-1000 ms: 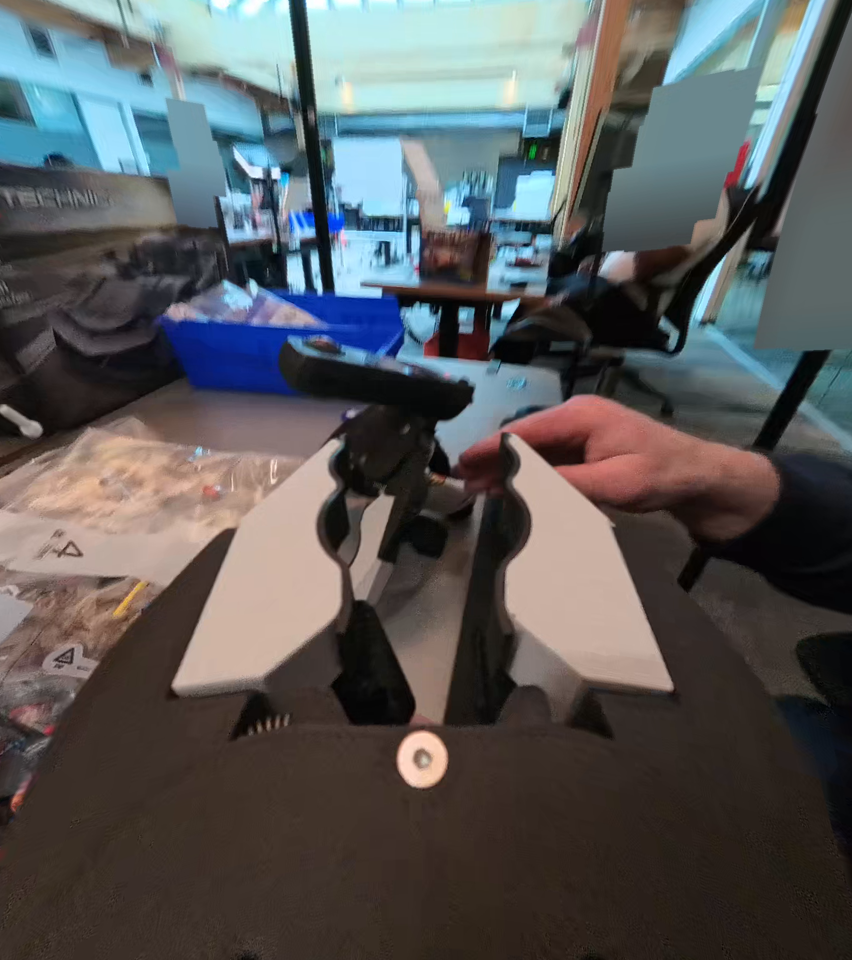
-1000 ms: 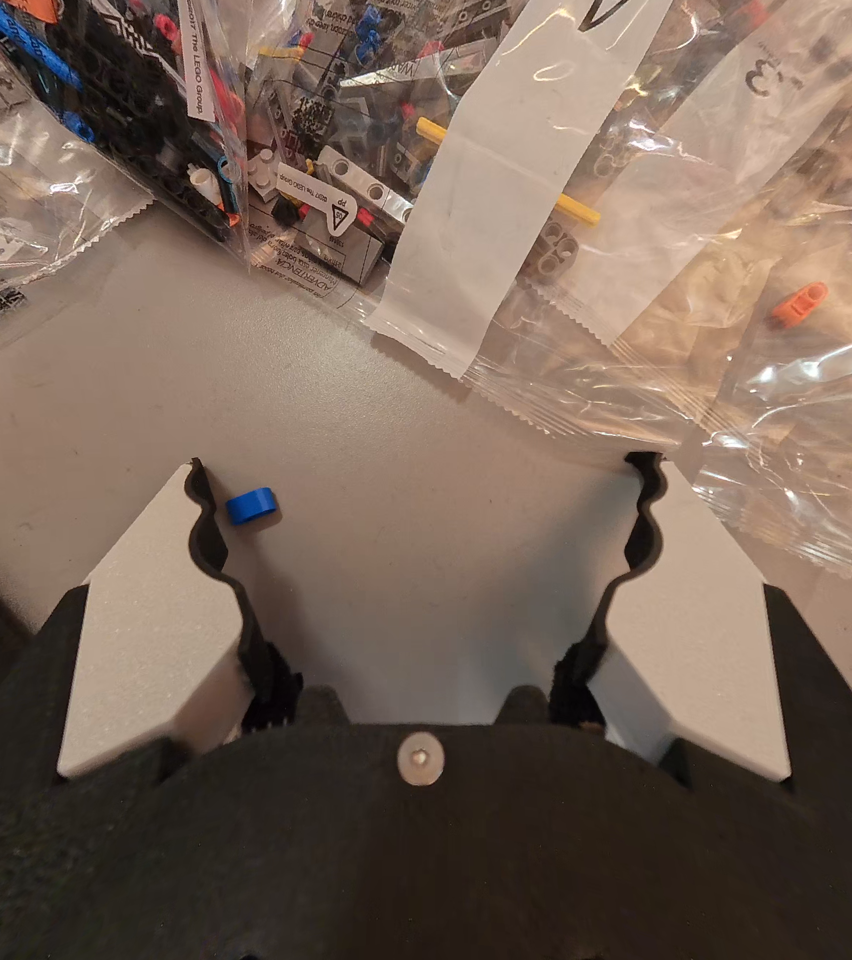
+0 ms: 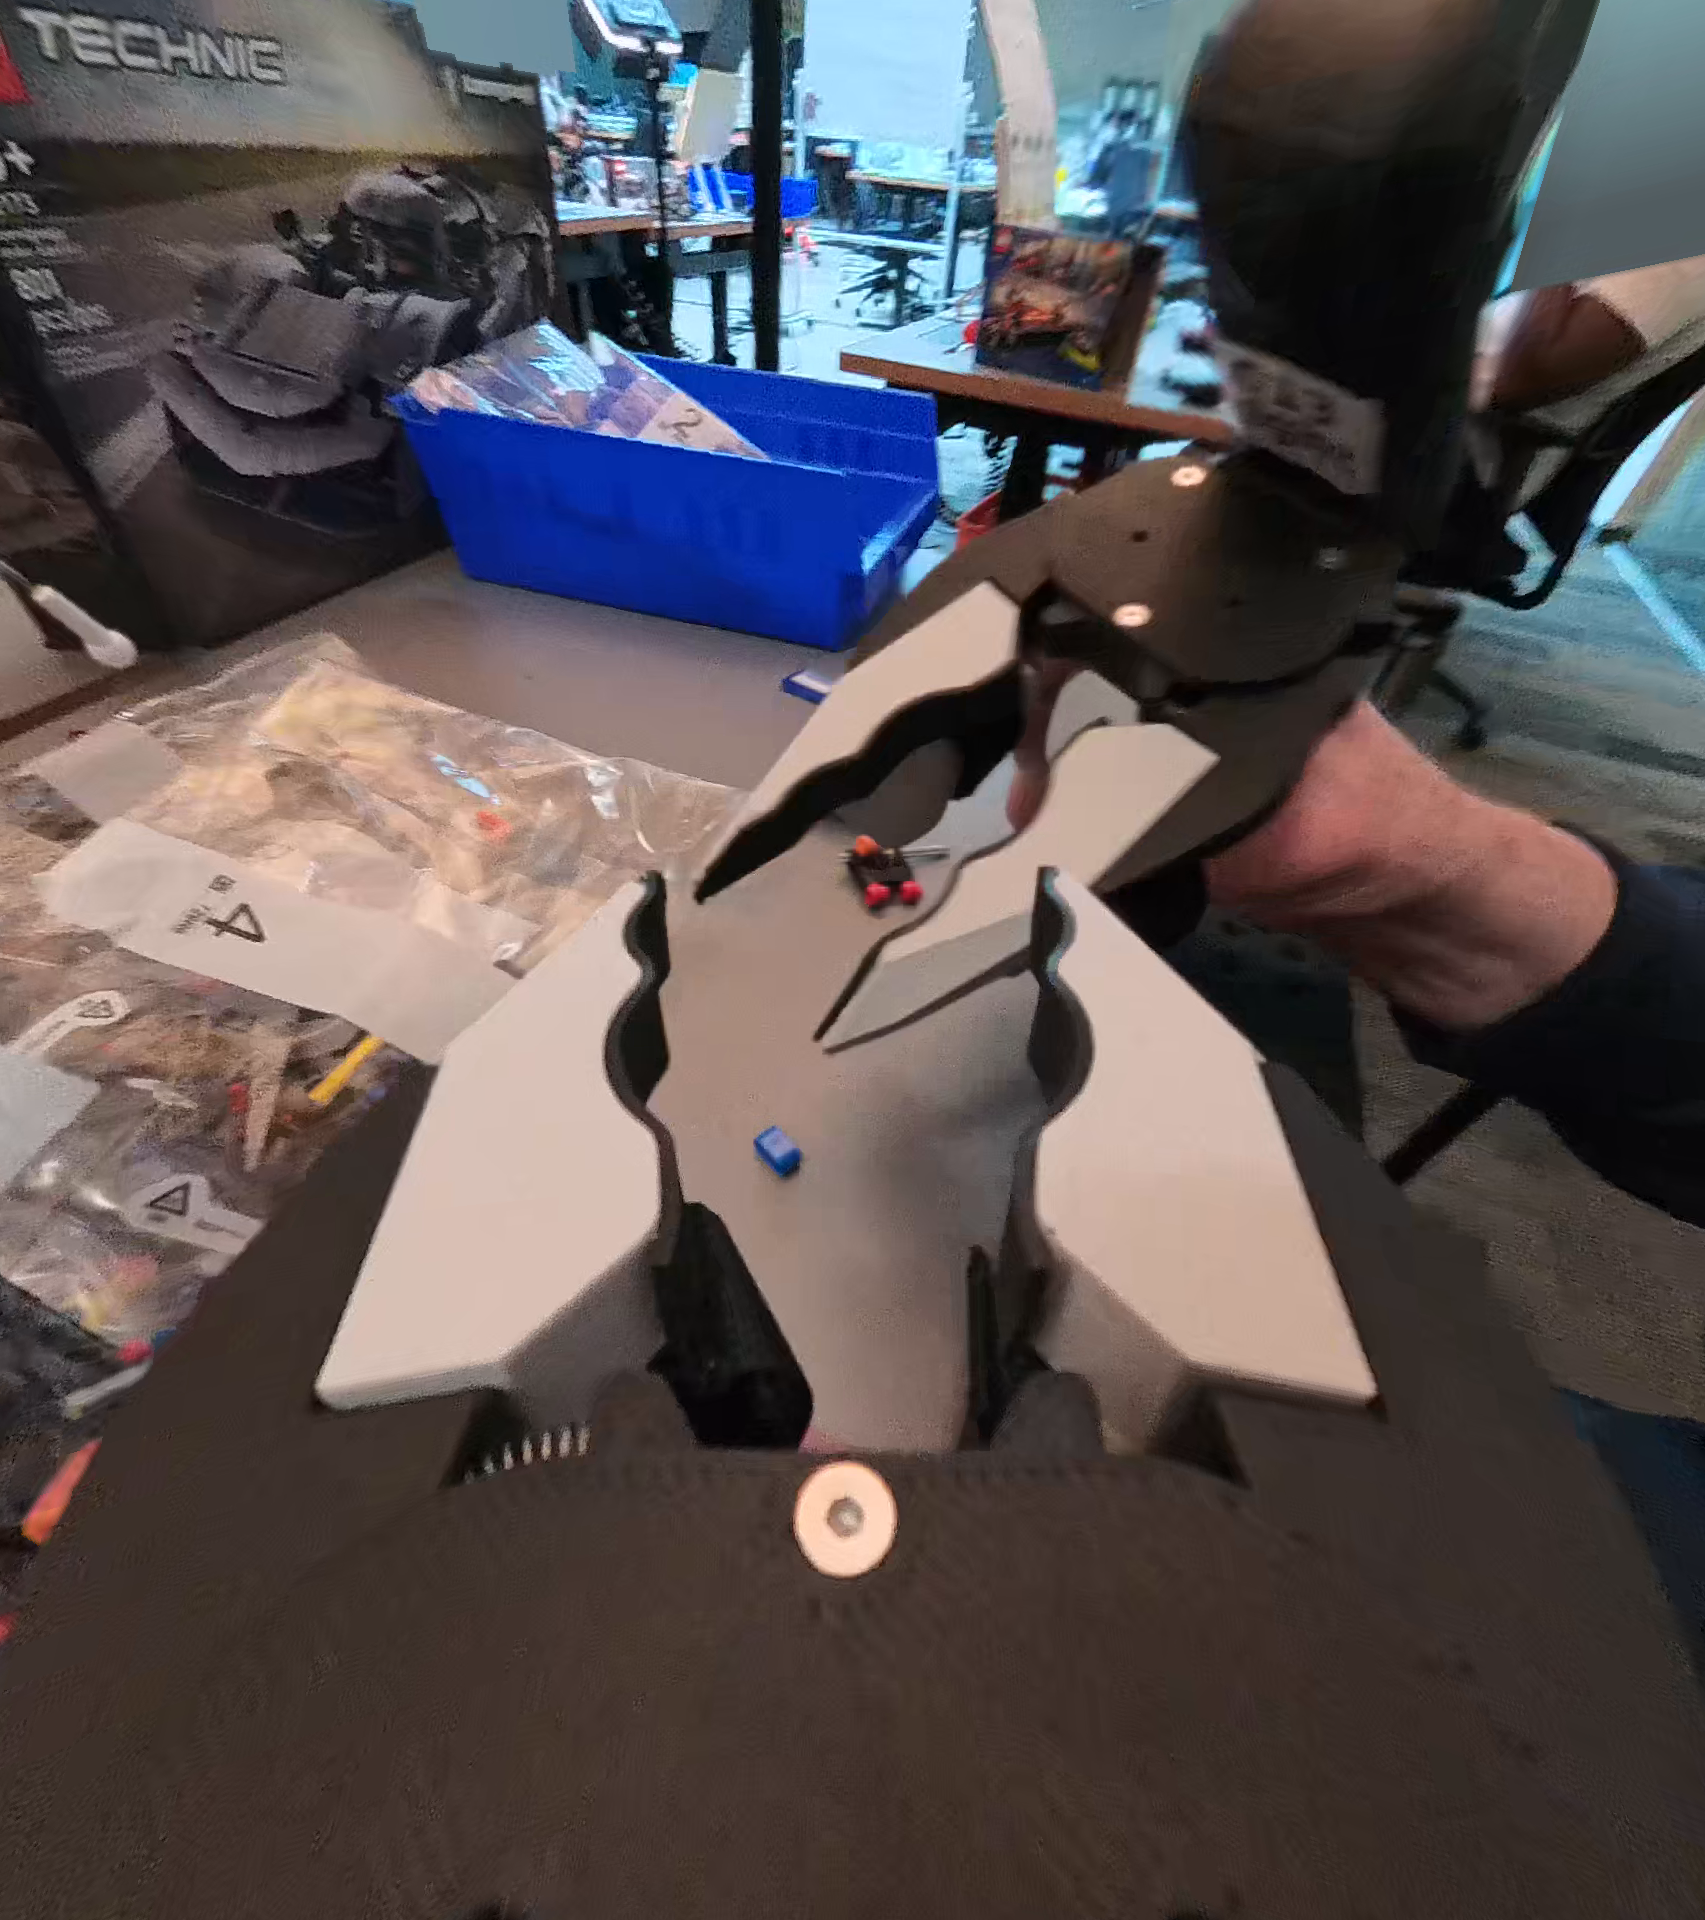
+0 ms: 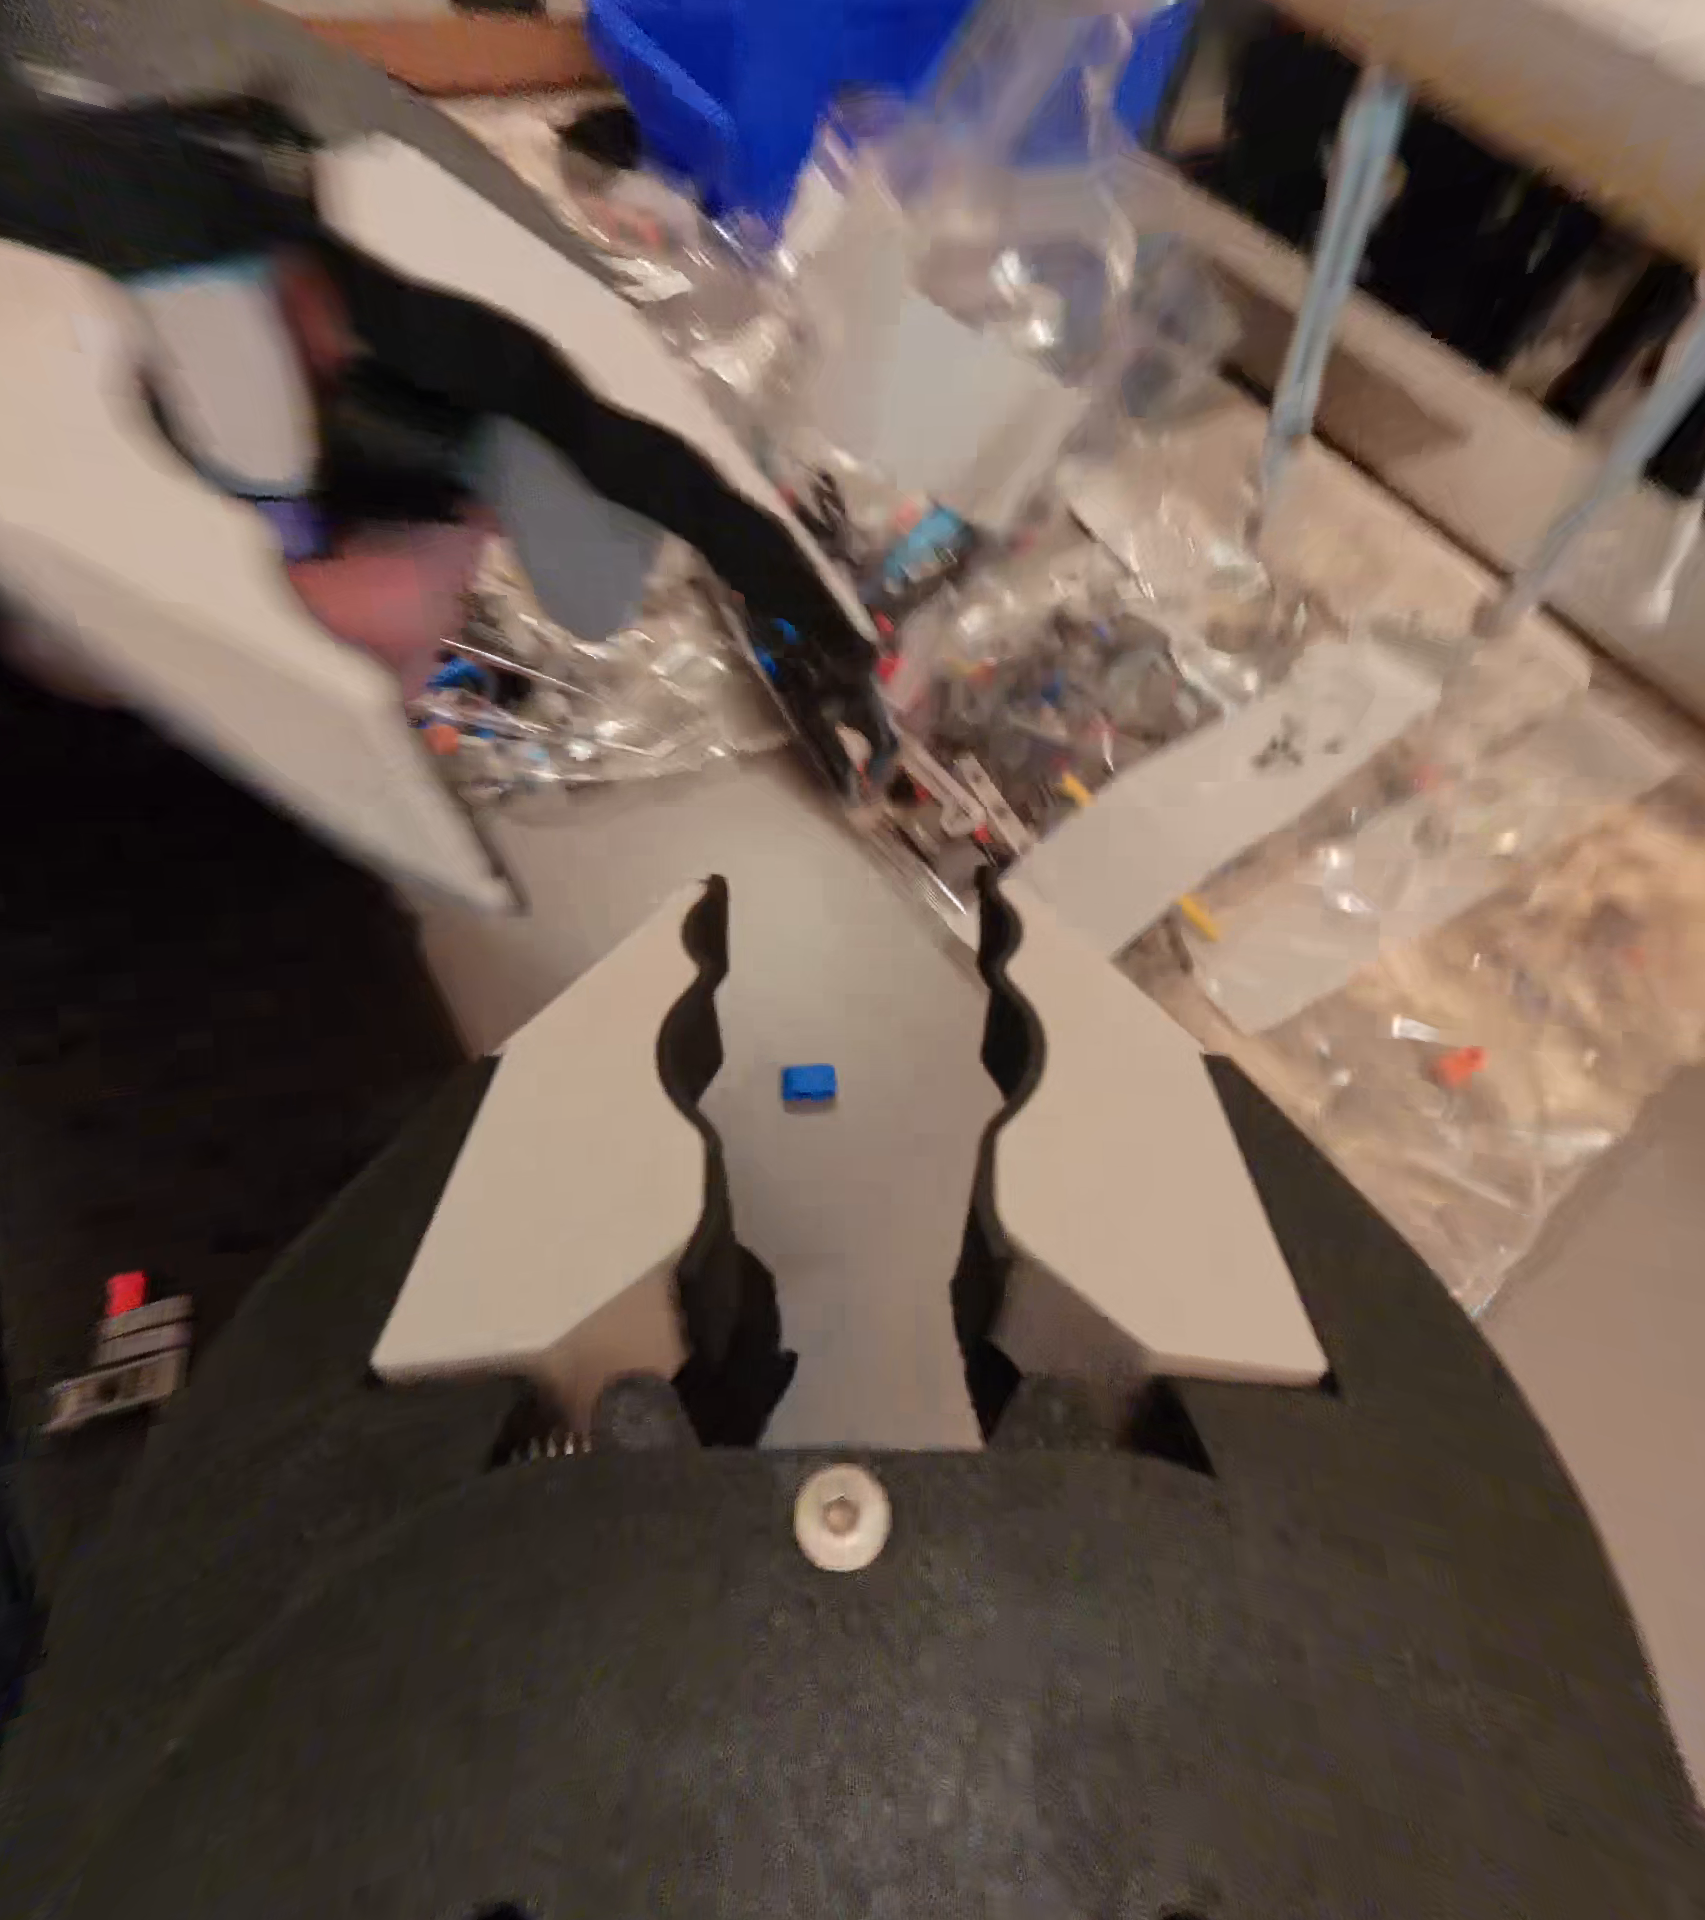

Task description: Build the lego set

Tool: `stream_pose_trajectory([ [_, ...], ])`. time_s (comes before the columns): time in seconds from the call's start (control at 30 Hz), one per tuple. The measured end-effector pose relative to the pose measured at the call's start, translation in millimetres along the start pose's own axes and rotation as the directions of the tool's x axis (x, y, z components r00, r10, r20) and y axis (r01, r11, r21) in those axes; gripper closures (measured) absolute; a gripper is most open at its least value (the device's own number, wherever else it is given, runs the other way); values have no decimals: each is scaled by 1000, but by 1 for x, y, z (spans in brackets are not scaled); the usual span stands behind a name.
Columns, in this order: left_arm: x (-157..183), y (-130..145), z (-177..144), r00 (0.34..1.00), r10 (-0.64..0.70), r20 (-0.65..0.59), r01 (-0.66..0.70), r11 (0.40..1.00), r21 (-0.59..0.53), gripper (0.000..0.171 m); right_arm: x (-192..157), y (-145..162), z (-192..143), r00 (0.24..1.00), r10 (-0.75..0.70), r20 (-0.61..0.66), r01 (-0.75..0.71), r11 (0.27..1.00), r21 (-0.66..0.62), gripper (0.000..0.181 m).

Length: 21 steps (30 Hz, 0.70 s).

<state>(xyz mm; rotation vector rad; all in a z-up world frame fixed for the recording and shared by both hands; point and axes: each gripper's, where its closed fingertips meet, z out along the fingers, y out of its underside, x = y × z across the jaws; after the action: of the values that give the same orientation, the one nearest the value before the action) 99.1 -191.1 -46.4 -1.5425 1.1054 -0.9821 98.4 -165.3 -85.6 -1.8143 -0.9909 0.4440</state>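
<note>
Item one: the left gripper (image 3: 848, 904), black-bodied with two pale grey wedge fingers, which we hold above the grey table (image 3: 619, 707) with its jaws spread and nothing between them. On the table below the gap lies a small blue lego piece (image 3: 777, 1150), loose and untouched.

Item two: the right gripper (image 4: 848, 904), same build, jaws parted more narrowly and likewise empty. In its own view, which is blurred, the same blue piece sits on the table between its fingers without contact. In the left wrist view this gripper reaches in from the right, held by a hand (image 3: 1399, 894) in a dark sleeve, fingertips angled down toward the table.

Item three: a small black lego assembly with red pins (image 3: 881, 871), resting on the table just beyond the right gripper's tips.

Item four: clear plastic bags of lego parts (image 3: 287, 852), heaped to the left of the left gripper, several with white label strips.

Item five: a blue plastic bin (image 3: 682, 509) at the back of the table, holding another bag, beside a large dark set box (image 3: 235, 301) standing upright.
</note>
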Motion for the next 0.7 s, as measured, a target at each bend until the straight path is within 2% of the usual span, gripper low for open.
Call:
stream_pose_trajectory([
  [0.03, 5, -3, -3, 999, -17, -34, 17, 1000, 11, 97, -15, -9, -6, 998, -55, 19, 55, 998, 31, 146],
  [0.07, 13, -6, -5, 997, -16, -71, 18, 999, 33, 96, -29, -18, -11, 993, -113, 24, 111, 991, 72, 150],
  [0.1, 22, -10, -7, 994, -8, -106, 15, 998, 59, 98, -43, -27, -14, 985, -173, 13, 170, 979, 115, 151],
  [0.17, 46, -12, -8, 984, 23, -175, -8, 996, 91, 99, -80, -39, -18, 950, -312, 12, 304, 935, 181, 167],
  [0.2, 59, -10, -9, 974, 32, -225, -11, 996, 93, 94, -91, -41, -18, 938, -345, -30, 344, 920, 189, 173],
  [0.23, 71, -10, -14, 959, 16, -283, 14, 994, 104, 104, -93, -44, -20, 932, -349, -100, 363, 911, 196, 170],
  [0.27, 80, -7, -17, 951, 7, -308, 25, 995, 98, 109, -101, -44, -22, 930, -356, -92, 367, 905, 212, 171],
  [0.3, 89, -5, -21, 948, 19, -317, 15, 995, 103, 118, -109, -40, -23, 940, -338, -51, 341, 916, 214, 171],
  [0.4, 104, 0, -28, 948, 28, -317, 1, 996, 90, 125, -129, -38, -27, 943, -332, 6, 319, 911, 263, 175],
  [0.47, 108, 5, -31, 944, 13, -329, 16, 996, 84, 129, -138, -31, -25, 936, -344, 69, 321, 919, 229, 174],
  [0.53, 104, 4, -33, 963, 34, -267, -4, 994, 111, 124, -138, -31, -24, 924, -376, 76, 353, 911, 214, 172],
  [0.6, 89, 2, -39, 984, 76, -159, -60, 993, 104, 107, -130, -27, -24, 926, -367, 83, 348, 920, 181, 163],
  [0.63, 78, -1, -47, 990, 90, -110, -78, 991, 105, 108, -120, -25, -26, 933, -351, 76, 336, 928, 164, 153],
  [0.7, 56, -4, -67, 992, 126, -16, -124, 989, 81, 111, -89, -20, -35, 953, -300, 46, 291, 947, 134, 149],
])
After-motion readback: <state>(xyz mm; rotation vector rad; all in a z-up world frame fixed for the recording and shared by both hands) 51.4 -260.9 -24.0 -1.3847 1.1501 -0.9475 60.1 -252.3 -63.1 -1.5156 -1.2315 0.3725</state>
